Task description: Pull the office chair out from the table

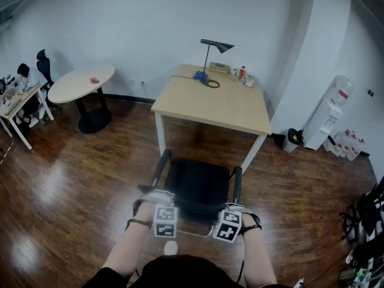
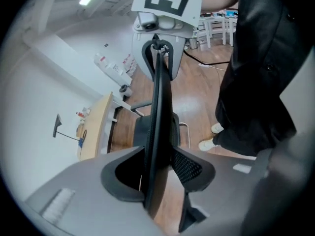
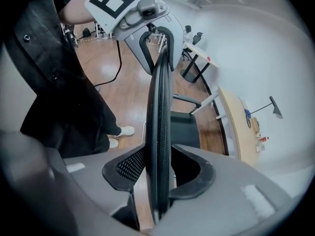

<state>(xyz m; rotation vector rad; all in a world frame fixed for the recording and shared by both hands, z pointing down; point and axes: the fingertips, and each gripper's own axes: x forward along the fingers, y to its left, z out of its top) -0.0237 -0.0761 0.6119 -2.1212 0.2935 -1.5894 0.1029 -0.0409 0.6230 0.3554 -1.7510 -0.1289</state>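
Note:
A black office chair (image 1: 198,185) stands on the wooden floor, its seat just clear of the front edge of the light wood table (image 1: 222,104). My left gripper (image 1: 162,207) and right gripper (image 1: 233,212) sit at the two top corners of its backrest. In the left gripper view the thin backrest edge (image 2: 160,107) runs upright between the jaws of the left gripper (image 2: 157,166), which stand open around it with gaps showing. The right gripper view shows the same: the backrest edge (image 3: 160,107) passes between the parted jaws of the right gripper (image 3: 158,166).
A desk lamp (image 1: 210,59) and small bottles stand at the table's far end. A round white table (image 1: 81,83) is at the left, with a seated person (image 1: 24,77) beyond. A water dispenser (image 1: 327,119) and a bin (image 1: 292,138) stand at the right wall. My shoes (image 2: 211,136) are behind the chair.

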